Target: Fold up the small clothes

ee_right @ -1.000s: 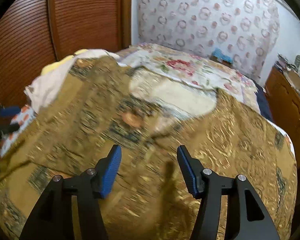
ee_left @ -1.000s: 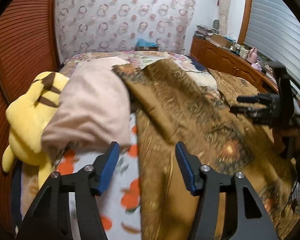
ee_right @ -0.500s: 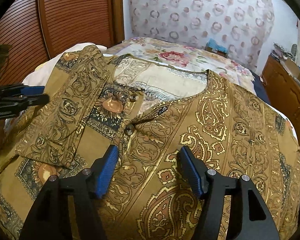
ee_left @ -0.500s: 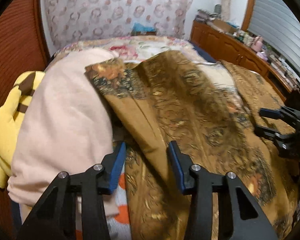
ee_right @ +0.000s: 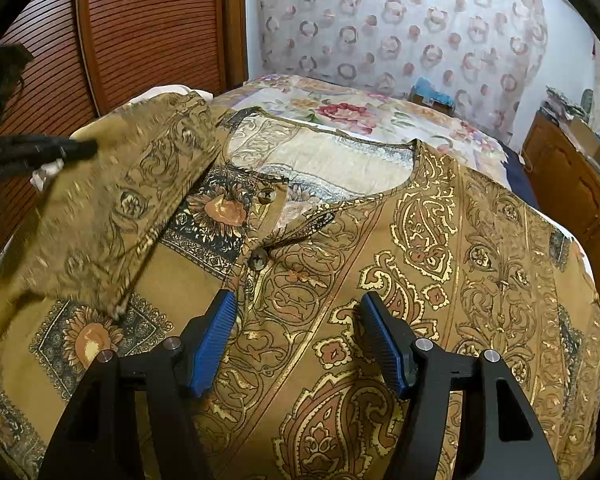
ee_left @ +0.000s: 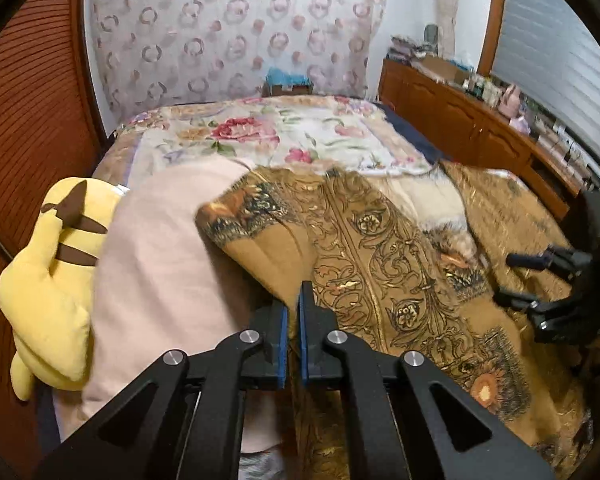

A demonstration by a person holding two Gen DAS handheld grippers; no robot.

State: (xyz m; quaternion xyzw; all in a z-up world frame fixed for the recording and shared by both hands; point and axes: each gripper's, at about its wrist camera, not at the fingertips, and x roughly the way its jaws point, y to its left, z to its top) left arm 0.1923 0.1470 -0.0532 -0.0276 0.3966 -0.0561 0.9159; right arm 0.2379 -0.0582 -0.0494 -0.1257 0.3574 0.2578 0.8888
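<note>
A brown and gold paisley top (ee_right: 400,240) lies spread face up on the bed, neckline away from me, two buttons at its placket. Its left sleeve (ee_right: 112,216) is lifted and folded inward over the body. My left gripper (ee_left: 294,320) is shut on the edge of that sleeve (ee_left: 268,248); it shows at the left edge of the right wrist view (ee_right: 72,148). My right gripper (ee_right: 296,328) is open and empty, hovering over the top's chest. It also shows at the right of the left wrist view (ee_left: 520,284).
A pink cloth (ee_left: 160,272) and a yellow plush toy (ee_left: 48,280) lie at the bed's left side by the wooden slatted wall (ee_right: 140,32). A floral bedspread (ee_left: 280,132) covers the far bed. A wooden dresser (ee_left: 480,120) runs along the right.
My left gripper has closed on the sleeve edge and lifted it inward. My right gripper has stayed open over the top and moved little.
</note>
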